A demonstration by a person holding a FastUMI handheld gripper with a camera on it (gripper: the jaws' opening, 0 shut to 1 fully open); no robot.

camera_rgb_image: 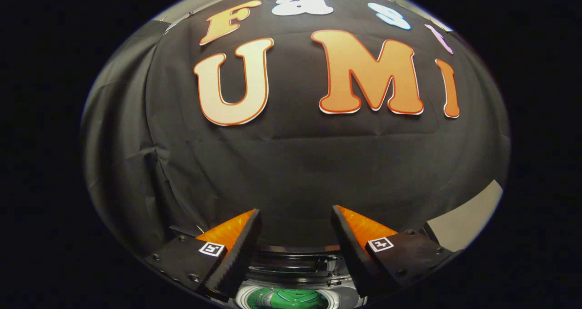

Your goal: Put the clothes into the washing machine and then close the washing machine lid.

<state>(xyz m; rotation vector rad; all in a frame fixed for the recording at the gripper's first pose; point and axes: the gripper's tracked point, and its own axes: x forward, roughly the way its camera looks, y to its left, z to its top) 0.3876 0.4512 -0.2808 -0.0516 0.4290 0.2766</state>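
Tool (295, 216) fingers apart, empty | washing machine (291, 284) below, drum opening facing up

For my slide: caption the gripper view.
Open claw held above the washing machine, something green in its drum, black cloth wall ahead.

Tool (295, 216) fingers apart, empty

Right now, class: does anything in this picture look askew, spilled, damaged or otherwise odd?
Nothing stands out. The hand-held gripper is open, with nothing between its fingers. Below them lies the washing machine, its round opening showing something green inside; whether that is clothing is unclear. No spill or damage is visible.
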